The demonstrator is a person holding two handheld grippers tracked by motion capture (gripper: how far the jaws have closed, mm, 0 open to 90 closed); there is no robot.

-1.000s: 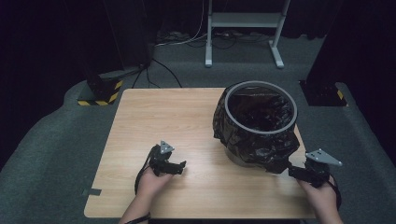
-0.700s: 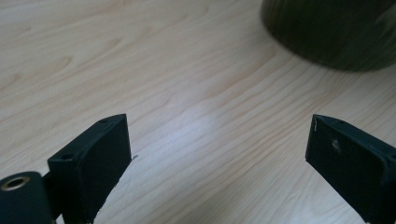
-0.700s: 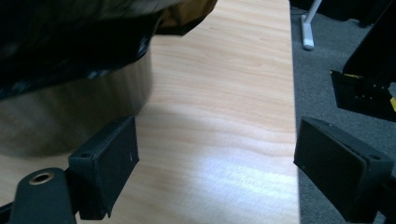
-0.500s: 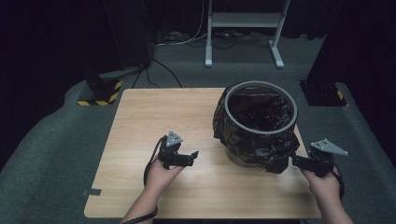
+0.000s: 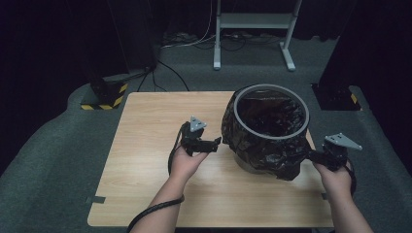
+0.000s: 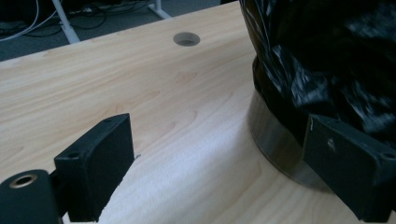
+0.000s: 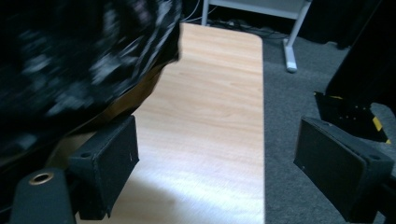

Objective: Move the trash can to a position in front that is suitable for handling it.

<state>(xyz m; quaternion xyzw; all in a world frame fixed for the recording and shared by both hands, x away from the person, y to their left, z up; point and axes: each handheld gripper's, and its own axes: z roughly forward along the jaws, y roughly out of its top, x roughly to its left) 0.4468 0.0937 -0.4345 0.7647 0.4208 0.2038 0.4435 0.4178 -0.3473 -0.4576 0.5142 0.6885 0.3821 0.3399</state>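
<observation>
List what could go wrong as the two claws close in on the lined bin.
1. The black bag hangs loose and crumpled over the bin; the open left claw may pinch only thin plastic and tear it.
2. The open right claw sits near the table edge, so a sideways pull could drag the bin off.
3. Uneven pulls from the two sides might tip the bin.

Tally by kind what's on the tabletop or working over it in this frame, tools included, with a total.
Bins: 1, round, grey rim
Black bin liners: 1, draped over the bin
Tools: 2, left tool and right tool, both open, on either side of the bin
Total: 4
</observation>
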